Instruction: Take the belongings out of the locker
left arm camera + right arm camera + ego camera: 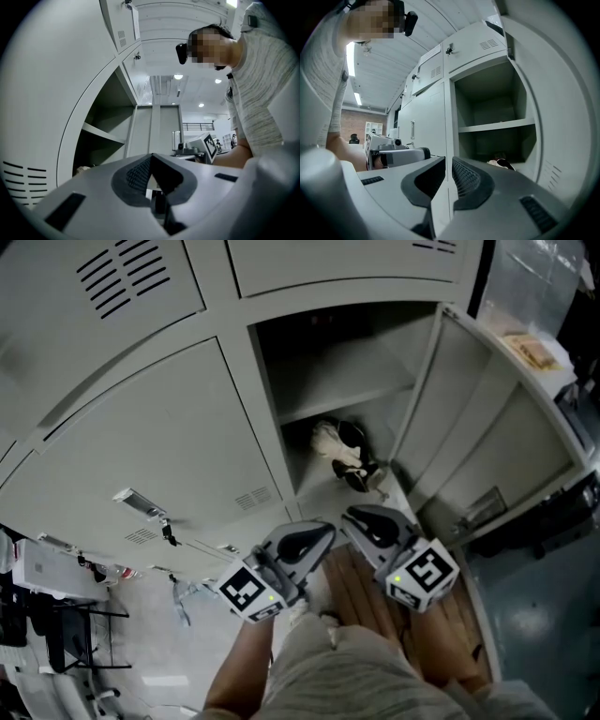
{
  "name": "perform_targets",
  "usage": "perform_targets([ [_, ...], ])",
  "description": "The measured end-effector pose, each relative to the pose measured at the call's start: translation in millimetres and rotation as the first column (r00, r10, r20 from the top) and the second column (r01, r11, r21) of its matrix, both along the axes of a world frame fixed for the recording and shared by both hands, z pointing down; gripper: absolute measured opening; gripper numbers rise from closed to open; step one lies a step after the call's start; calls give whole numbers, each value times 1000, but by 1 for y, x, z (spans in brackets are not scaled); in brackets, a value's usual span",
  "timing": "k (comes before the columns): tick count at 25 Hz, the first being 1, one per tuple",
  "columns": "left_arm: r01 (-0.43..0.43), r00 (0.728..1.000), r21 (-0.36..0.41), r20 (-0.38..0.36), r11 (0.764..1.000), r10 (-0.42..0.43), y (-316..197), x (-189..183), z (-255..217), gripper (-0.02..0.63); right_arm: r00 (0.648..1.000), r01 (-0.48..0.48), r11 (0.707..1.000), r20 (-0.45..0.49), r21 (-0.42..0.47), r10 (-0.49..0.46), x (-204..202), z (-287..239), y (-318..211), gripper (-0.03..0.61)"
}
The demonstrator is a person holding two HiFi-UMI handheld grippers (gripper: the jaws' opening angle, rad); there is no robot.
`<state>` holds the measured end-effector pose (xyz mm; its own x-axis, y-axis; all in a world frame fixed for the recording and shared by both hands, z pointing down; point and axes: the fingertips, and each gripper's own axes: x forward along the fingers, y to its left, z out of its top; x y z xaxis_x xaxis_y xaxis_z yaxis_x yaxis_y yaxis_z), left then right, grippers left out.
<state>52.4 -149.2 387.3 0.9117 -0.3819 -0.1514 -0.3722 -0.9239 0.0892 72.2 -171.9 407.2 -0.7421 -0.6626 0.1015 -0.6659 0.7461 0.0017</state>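
The open locker (424, 362) holds a black and white bundle of belongings (345, 454) on its floor, under a bare shelf (349, 395). In the right gripper view the belongings (501, 163) lie low in the compartment, ahead and to the right. A pale bit of them (83, 168) shows in the left gripper view. My left gripper (319, 532) and right gripper (356, 517) hang side by side just in front of and below the opening, short of the bundle. The left gripper (151, 158) is shut and holds nothing. The right gripper (448, 161) is shut too, with only a slit between its pads.
The locker door (497, 427) stands swung open to the right. Shut lockers (141, 437) fill the left side, with keys (169, 532) hanging from one. A wooden slatted bench (375, 601) lies under my arms. A person in a grey shirt (258, 84) shows in both gripper views.
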Motion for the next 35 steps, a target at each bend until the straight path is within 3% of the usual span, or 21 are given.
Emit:
perform_targets([
  [6, -27, 999, 2, 25, 1000, 26, -6, 4, 10, 5, 1000, -20, 1000, 1, -16, 20, 4, -2, -11, 20],
  [21, -58, 998, -44, -9, 997, 58, -17, 2, 15, 5, 999, -37, 996, -35, -81, 34, -5, 6, -23, 20],
  [35, -81, 996, -68, -46, 994, 78, -21, -7, 16, 5, 988, -96, 994, -129, -44, 90, -6, 18, -47, 160],
])
